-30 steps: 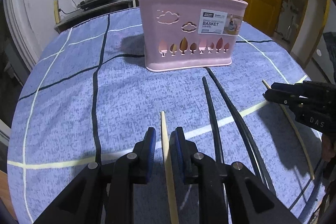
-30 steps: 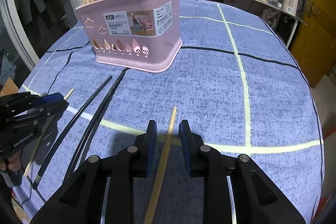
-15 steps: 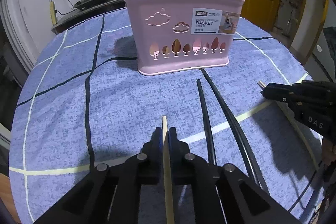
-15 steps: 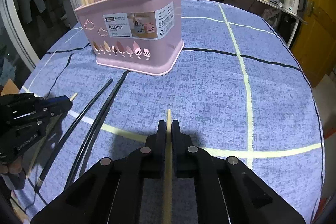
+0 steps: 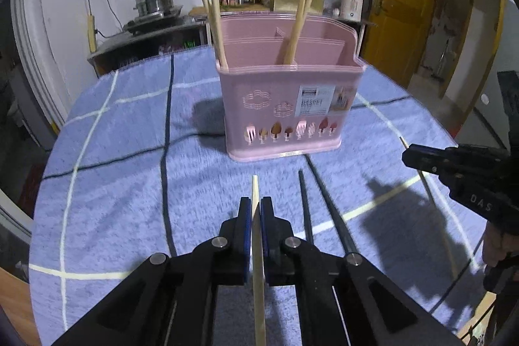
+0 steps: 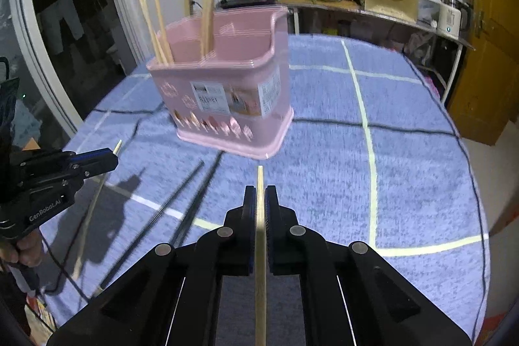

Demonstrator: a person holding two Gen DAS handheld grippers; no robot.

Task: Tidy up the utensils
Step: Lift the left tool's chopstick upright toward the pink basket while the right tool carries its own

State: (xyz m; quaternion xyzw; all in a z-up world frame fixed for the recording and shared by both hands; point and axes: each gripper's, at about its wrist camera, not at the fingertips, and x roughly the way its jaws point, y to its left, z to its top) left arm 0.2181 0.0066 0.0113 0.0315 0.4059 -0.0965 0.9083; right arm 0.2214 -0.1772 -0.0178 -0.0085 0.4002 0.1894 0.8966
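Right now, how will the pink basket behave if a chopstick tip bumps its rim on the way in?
The pink basket looks like thin, light plastic, so it would probably slide on the blue tablecloth rather than resist. It stands taller than its base is deep and holds only a few wooden chopsticks, so a high knock might tip it.

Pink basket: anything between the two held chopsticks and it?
Nothing visible blocks either. The black chopsticks lie flat on the table between the grippers, below the lifted wooden ones. Basket top is open.
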